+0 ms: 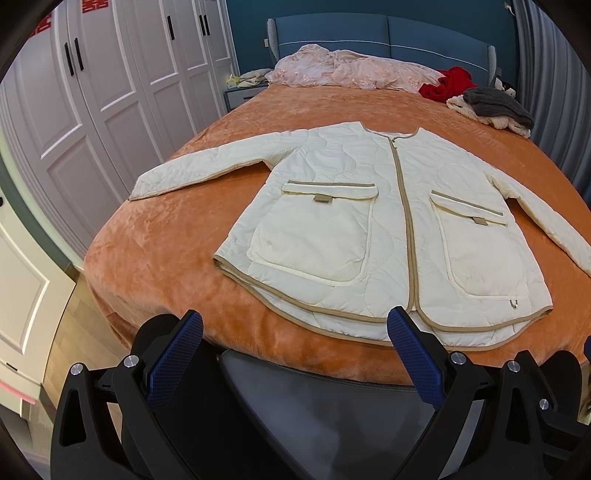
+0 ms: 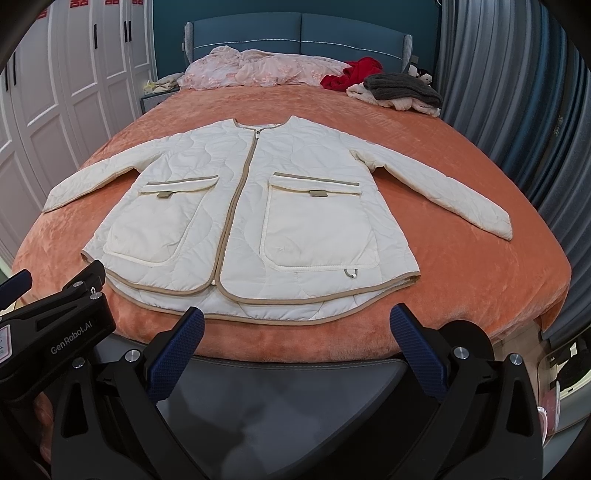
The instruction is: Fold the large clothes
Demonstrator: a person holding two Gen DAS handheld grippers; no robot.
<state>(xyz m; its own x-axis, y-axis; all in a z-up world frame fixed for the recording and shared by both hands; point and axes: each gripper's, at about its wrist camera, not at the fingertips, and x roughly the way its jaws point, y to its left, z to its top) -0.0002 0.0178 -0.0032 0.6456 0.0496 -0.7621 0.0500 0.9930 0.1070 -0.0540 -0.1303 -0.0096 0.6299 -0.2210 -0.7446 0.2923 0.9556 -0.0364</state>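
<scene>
- The left tongs [image 1: 295,325] and the right tongs [image 2: 297,325] both hang spread wide with nothing between their blue textured pads, just off the foot edge of the bed, above a dark grey padded footboard [image 2: 295,373].
- The bed is covered by an orange plush blanket [image 2: 461,258] that reaches its foot edge and both side edges.
- The cream quilted jacket with tan trim [image 2: 255,206] lies flat and face up on the blanket, zipped, its hem near the foot edge and its collar toward the headboard; both sleeves stretch out toward the side edges, and two flap pockets show on the front.
- Toward the head of the bed lie a crumpled pink floral quilt [image 2: 258,68], a red garment [image 2: 354,72], and a dark grey knit [image 2: 402,86] on top of a cream one.
- Behind stands a blue upholstered headboard [image 2: 295,33] against a teal wall.
- White panelled wardrobe doors [image 1: 110,92] run along one side, grey-blue curtains [image 2: 517,92] along the other.
</scene>
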